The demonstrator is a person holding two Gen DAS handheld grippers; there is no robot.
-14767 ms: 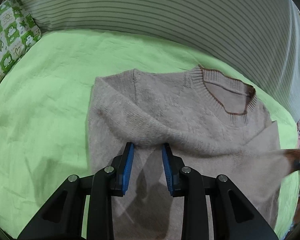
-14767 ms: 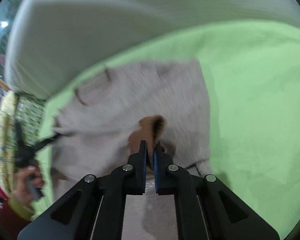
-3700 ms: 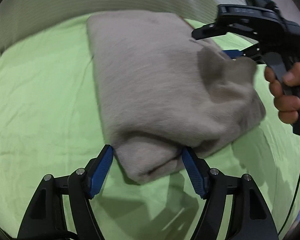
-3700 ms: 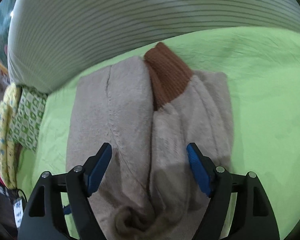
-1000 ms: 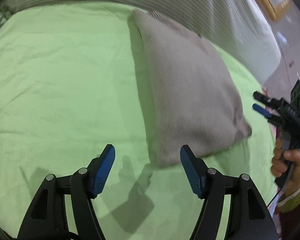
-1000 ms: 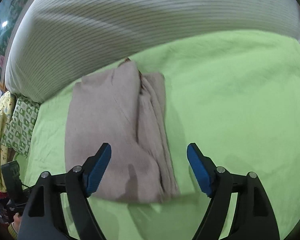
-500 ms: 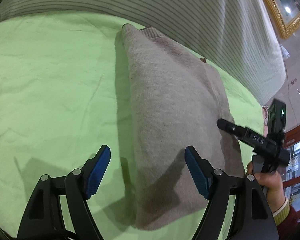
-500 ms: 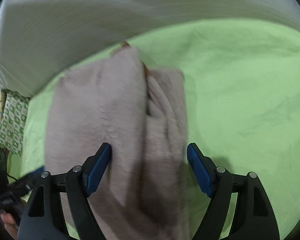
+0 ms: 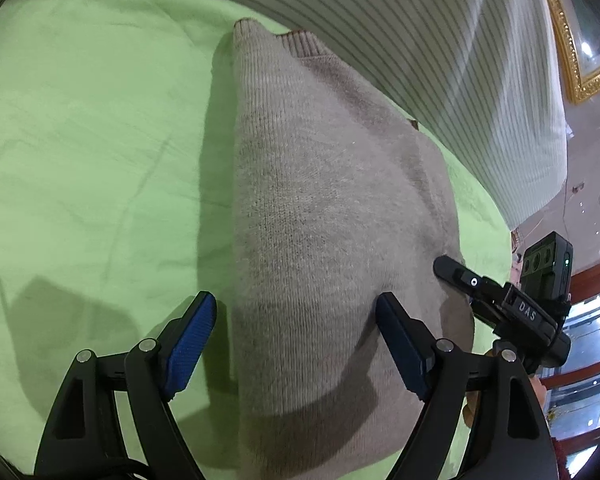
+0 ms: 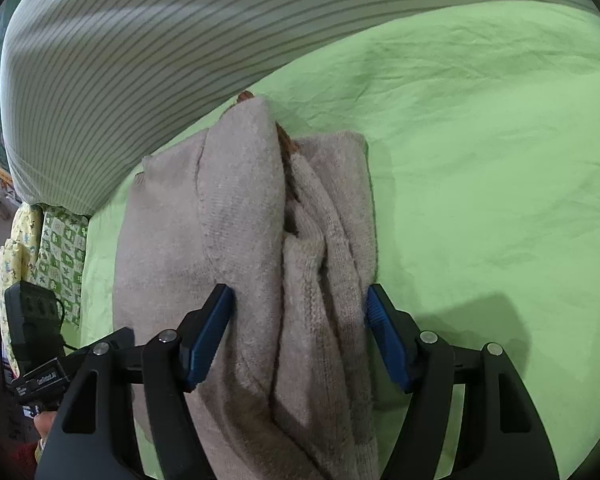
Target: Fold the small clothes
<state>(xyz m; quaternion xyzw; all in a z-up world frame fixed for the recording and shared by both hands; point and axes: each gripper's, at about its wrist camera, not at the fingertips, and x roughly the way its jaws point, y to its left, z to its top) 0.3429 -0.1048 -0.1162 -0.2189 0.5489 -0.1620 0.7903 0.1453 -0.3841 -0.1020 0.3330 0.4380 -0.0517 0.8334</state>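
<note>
On the lime-green bed sheet (image 9: 80,128), beside the grey-striped white duvet (image 10: 148,40), the folded beige knitted sweater (image 9: 320,220) was laid as a thick bundle, rust-brown cuff trim tucked in the fold. The left gripper (image 9: 296,344) was straddling its near-left edge, fingers (image 9: 190,340) wide and opening, cloth between them but not pinched. The right gripper (image 10: 298,332) was seen over the loose layered side, fingers (image 10: 210,334) closing, pads at or near the knit; a firm grip could not be confirmed.

Risks, as judged:
- Only the top layers might be caught by the right fingers, so the fold would be peeled open on lift.
- The sheet might be pinched along with the sweater.
- With one side unheld, the bundle could be skewed or dragged.
</note>
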